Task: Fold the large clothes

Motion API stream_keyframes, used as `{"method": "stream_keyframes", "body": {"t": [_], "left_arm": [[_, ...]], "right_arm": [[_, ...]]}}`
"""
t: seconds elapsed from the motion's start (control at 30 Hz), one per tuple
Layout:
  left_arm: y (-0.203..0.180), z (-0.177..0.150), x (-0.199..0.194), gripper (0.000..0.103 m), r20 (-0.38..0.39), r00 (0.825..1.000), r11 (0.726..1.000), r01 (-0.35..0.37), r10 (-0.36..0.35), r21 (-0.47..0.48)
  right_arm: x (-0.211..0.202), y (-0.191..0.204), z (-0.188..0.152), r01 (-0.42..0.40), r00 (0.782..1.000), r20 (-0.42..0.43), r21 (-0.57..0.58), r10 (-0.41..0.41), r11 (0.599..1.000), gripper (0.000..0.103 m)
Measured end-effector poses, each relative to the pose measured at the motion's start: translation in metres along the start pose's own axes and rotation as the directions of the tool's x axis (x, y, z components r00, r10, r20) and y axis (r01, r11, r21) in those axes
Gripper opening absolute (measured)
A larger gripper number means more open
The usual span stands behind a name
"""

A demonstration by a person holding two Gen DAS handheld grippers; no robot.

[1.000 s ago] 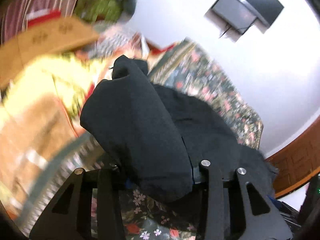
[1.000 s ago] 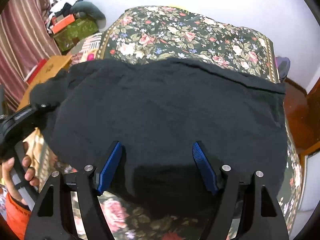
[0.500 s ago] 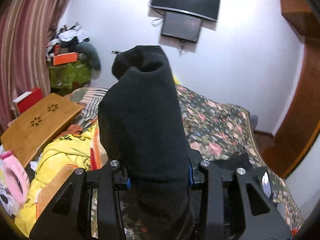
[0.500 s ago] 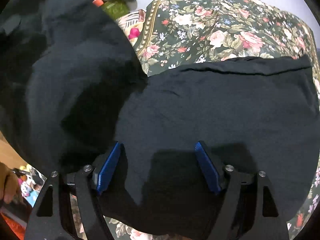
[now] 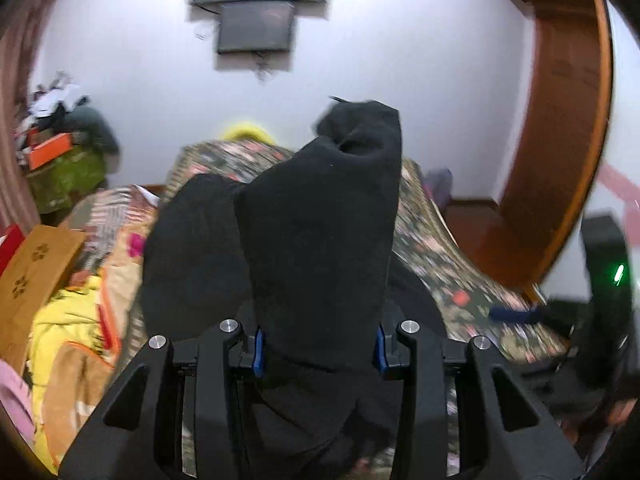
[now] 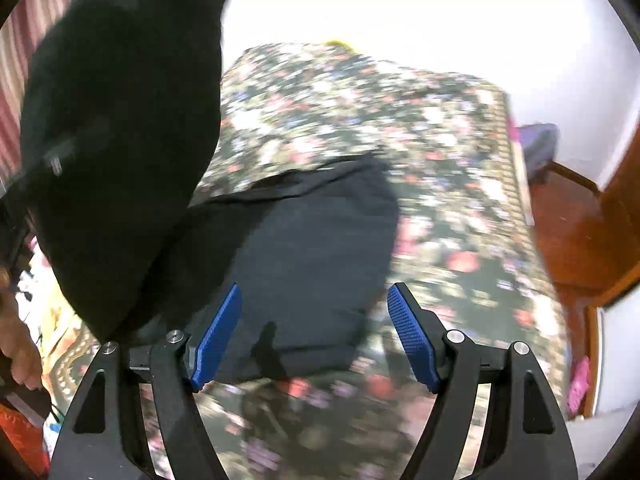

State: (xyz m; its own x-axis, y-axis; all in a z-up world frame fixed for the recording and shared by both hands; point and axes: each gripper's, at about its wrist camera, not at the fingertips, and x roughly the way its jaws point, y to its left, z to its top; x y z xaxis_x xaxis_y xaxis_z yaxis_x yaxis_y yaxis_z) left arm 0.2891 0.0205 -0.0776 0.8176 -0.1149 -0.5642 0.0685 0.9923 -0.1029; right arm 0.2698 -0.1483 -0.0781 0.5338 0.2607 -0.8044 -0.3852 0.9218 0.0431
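A large black garment (image 6: 320, 248) lies partly flat on the floral bed cover (image 6: 420, 128). My left gripper (image 5: 320, 350) is shut on a bunched sleeve or edge of the black garment (image 5: 320, 220), which stands up thick between the blue pads and hides the bed's middle. In the right wrist view that lifted part of the garment (image 6: 120, 120) hangs high at the left. My right gripper (image 6: 314, 336) is open above the near edge of the flat part, its blue pads (image 6: 218, 336) apart and touching nothing.
A wooden lap table (image 5: 36, 264) and a yellow blanket (image 5: 64, 328) lie left of the bed. Clutter on a green box (image 5: 64, 172) fills the far left corner. A wooden door frame (image 5: 568, 120) stands right. A person's hand (image 6: 16, 340) shows at the left edge.
My left gripper has risen and rolled upright with the black cloth, swinging it toward the right. In the right wrist view the flat part looks narrower, with floral cover showing below its near edge.
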Motion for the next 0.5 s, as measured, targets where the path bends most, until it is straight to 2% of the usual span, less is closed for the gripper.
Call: {"method": "stream_keyframes", "body": {"t": [0.07,0.13,0.27,0.33,0.37,0.43,0.5], "left_arm": [[-0.017,-0.009,0.014,0.038,-0.064,0.997,0.999,0.039,-0.038,0.022],[-0.030,-0.021,0.032,0.039,-0.157,0.984,0.996,0.087,-0.082,0.022],[-0.035,-0.044,0.066,0.045,-0.309,0.934,0.984,0.168,-0.179,-0.061],[-0.036,-0.049,0.072,0.047,-0.330,0.927,0.984,0.172,-0.181,-0.056],[-0.037,-0.049,0.071,0.052,-0.331,0.927,0.984,0.173,-0.177,-0.042],[-0.041,-0.048,0.068,0.071,-0.348,0.915,0.978,0.205,-0.202,-0.031],[-0.048,-0.049,0.063,0.077,-0.358,0.906,0.973,0.230,-0.225,-0.030]], "right_arm": [[-0.006,-0.013,-0.006,0.022,1.000,0.005,0.023,-0.022,0.999,0.072],[-0.009,-0.026,-0.013,0.027,1.000,0.001,0.052,-0.027,0.998,0.072],[-0.013,-0.042,-0.026,0.032,0.999,-0.015,0.094,-0.030,0.995,0.072],[-0.013,-0.050,-0.029,0.025,0.999,-0.023,0.115,-0.022,0.993,0.072],[-0.015,-0.051,-0.030,0.020,1.000,-0.022,0.121,-0.017,0.992,0.072],[-0.021,-0.053,-0.030,0.004,1.000,-0.013,0.130,-0.002,0.992,0.072],[-0.034,-0.050,-0.033,-0.005,1.000,0.003,0.125,0.004,0.992,0.072]]}}
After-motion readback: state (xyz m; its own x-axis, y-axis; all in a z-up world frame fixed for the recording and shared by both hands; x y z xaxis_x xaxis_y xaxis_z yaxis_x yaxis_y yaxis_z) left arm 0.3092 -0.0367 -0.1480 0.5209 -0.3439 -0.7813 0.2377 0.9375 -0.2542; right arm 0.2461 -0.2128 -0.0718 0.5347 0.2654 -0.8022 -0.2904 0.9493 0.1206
